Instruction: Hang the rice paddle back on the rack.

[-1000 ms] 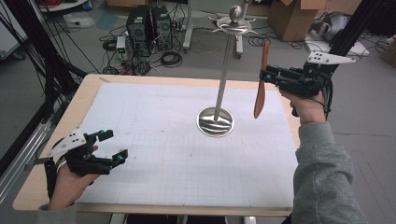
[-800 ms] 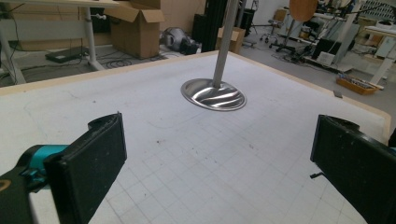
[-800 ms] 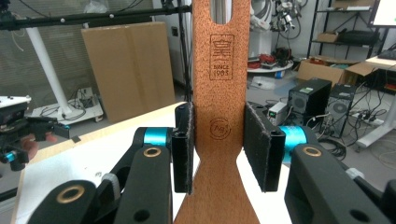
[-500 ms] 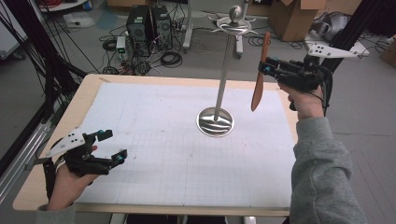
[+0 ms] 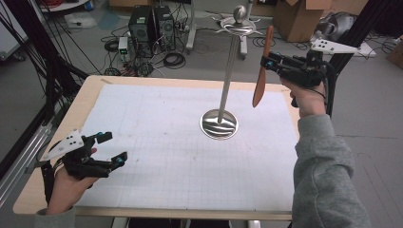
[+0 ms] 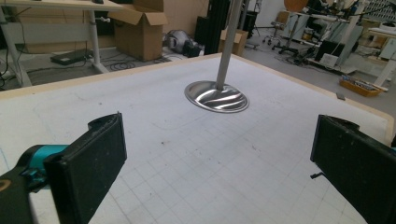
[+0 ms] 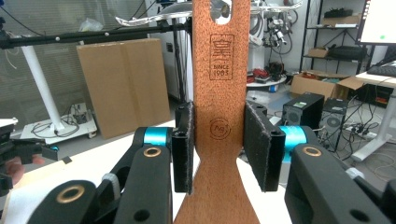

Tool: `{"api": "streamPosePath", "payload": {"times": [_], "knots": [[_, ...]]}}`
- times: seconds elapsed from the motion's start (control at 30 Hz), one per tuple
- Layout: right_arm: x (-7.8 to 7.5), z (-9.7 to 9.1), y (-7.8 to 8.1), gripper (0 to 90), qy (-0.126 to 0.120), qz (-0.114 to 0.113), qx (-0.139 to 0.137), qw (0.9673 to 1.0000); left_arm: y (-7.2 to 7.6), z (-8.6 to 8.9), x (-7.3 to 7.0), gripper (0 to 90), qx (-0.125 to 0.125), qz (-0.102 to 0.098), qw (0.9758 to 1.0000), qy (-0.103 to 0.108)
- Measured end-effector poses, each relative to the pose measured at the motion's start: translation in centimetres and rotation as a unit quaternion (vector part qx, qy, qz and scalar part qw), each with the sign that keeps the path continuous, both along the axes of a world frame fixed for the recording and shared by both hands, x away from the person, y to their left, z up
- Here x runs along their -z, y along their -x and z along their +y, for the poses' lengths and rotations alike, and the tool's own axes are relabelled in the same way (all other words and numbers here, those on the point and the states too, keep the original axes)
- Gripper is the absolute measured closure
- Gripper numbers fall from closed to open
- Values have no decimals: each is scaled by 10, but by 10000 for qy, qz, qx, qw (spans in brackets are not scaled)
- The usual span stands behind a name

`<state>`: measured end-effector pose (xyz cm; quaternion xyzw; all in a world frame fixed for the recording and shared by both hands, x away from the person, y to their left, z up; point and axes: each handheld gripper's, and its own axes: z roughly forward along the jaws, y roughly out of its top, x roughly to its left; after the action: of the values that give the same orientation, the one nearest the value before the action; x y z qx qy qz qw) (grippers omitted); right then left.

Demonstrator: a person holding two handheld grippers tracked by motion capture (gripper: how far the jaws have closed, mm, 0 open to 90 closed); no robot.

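The right gripper (image 5: 269, 62) is held up in the air beyond the far right corner of the desk (image 5: 85, 102), its jaws clamped on the flat handle of a wooden spatula (image 5: 262, 71). In the right gripper view the two black pads (image 7: 183, 147) press against either edge of the handle just below a round stamped mark, with the handle's hanging hole at the top of that view (the lettering above the mark reads upright). In the high view the spatula hangs nearly upright, blade end down, well above the desk and just to the right of the pole of a metal stand (image 5: 228, 71). That stand has a round shiny base (image 5: 218, 124) resting on the white gridded mat (image 5: 157, 142) and curved hook arms at its top.

The left gripper (image 5: 110, 147) rests low at the near left corner of the desk, its jaws spread wide apart with nothing between them; the left gripper view looks across the mat to the stand's base.
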<state>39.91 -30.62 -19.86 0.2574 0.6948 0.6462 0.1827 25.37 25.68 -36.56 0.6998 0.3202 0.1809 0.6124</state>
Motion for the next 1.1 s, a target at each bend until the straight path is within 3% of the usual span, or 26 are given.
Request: {"api": "streamPosePath", "payload": {"times": [1.1], "knots": [[8,10,-14,650,-68,62,-89,9999,0,6,2,39,-118,38,9999,2]]}}
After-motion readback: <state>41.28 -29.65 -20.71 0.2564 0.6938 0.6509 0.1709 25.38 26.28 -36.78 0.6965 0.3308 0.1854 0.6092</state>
